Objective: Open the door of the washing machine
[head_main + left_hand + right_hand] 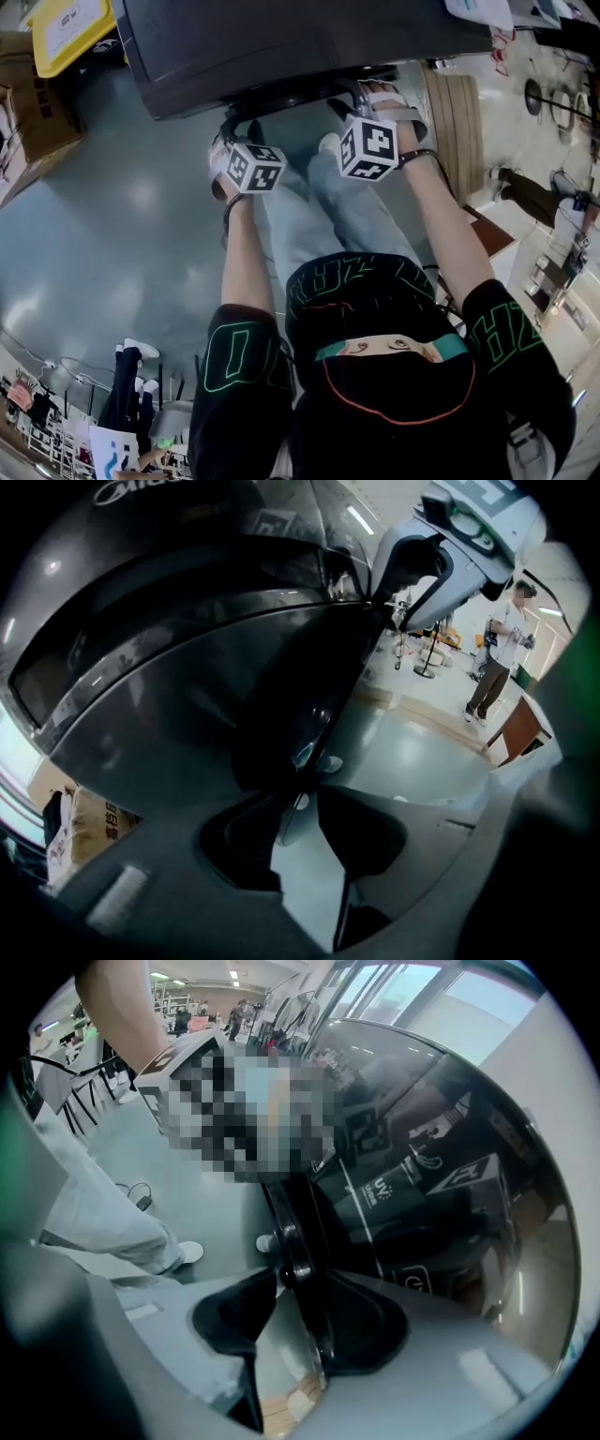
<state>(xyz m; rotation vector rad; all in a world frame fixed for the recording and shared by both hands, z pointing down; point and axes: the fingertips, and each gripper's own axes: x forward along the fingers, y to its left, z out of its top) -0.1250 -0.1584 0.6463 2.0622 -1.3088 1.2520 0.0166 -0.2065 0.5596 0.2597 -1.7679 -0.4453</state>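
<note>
The dark grey washing machine (281,47) fills the top of the head view, and both grippers reach to its front edge. In the left gripper view its round dark door (206,696) slopes down to my left gripper (300,794), whose two pads meet the door's thin rim (323,733). In the right gripper view the glossy door (431,1194) lies at the right, and its black rim (286,1222) runs down between the jaws of my right gripper (295,1279), shut on it. From above, my left gripper (236,127) and right gripper (364,96) hold side by side.
A cardboard box (28,112) and a yellow-lidded bin (70,28) stand left of the machine. A wooden board (459,112) lies to its right. The person's legs (328,216) stand on grey floor just below the door. Another person (492,658) stands farther off.
</note>
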